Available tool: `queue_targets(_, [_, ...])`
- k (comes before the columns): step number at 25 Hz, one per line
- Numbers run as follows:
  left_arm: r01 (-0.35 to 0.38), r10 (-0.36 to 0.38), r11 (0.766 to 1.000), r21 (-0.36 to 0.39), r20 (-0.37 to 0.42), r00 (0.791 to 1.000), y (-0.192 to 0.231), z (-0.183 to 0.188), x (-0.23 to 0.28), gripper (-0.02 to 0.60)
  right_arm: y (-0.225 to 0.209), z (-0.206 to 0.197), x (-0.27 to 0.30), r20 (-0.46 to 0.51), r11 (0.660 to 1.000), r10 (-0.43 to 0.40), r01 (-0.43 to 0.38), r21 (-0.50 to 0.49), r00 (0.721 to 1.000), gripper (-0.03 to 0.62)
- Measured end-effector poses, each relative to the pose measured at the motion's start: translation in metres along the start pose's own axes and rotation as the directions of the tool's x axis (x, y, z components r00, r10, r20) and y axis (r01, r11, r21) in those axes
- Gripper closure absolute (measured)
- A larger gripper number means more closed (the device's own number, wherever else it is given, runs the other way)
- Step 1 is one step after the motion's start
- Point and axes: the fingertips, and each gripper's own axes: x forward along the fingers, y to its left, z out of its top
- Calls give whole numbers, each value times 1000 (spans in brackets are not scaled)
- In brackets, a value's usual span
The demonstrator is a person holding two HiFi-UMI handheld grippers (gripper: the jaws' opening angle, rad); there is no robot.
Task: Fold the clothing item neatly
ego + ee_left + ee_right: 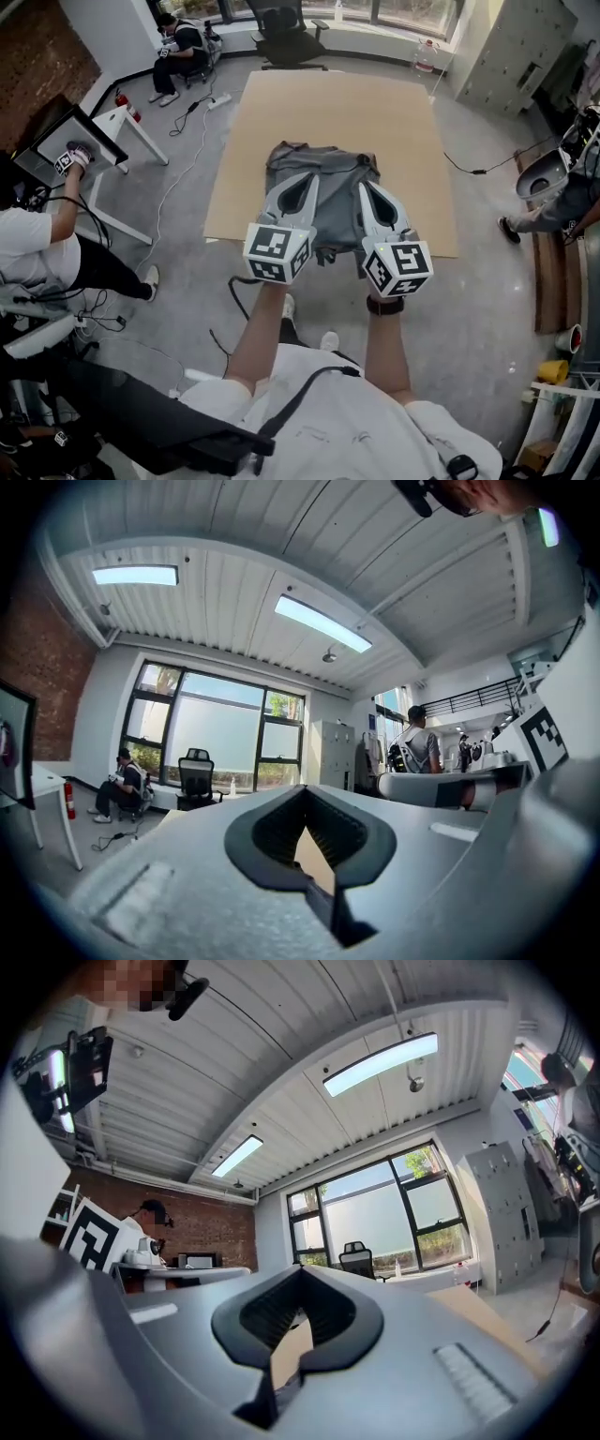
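Observation:
A grey garment (323, 187) hangs bunched between my two grippers above a brown cardboard sheet (281, 112) on the floor. My left gripper (302, 176) is shut at the garment's upper left edge and my right gripper (368, 185) is shut at its upper right edge. Both point level and away from me, side by side, and the cloth droops beneath them past the sheet's near edge. In the left gripper view the left gripper (302, 789) has its jaws together, as does the right gripper (302, 1269) in the right gripper view. No cloth shows in those two views.
A black office chair (286, 37) stands beyond the sheet by the windows. One person sits at the back left (178, 56), another stands at the left (37, 244) beside a white table (122, 122), and a third at the right (562, 197). Cables (187, 141) lie left of the sheet.

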Motion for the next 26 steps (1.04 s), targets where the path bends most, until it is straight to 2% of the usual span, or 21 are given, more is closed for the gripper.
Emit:
queue_targets(3, [-42, 41, 999, -19, -27, 999, 14, -12, -20, 578, 25, -18, 2, -24, 999, 30, -29, 27, 999, 589])
queue_targets(6, [-38, 38, 999, 1, -25, 999, 14, -7, -31, 578, 42, -23, 1, -36, 999, 47, -46, 22, 998, 589])
queue_targets(13, [-6, 6, 1000, 22, 25, 1000, 20, 19, -43, 578, 48, 3, 2, 21, 1000, -27, 27, -8, 999, 589])
queue_targets(17, [-23, 23, 1000, 16, 20, 1000, 40, 18, -54, 578, 57, -6, 7, 6, 998, -60, 60, 22, 998, 589])
queue_targets(26, [-49, 49, 999, 0, 24, 998, 71, 23, -75, 578, 91, -11, 22, -15, 999, -44, 45, 20, 999, 589])
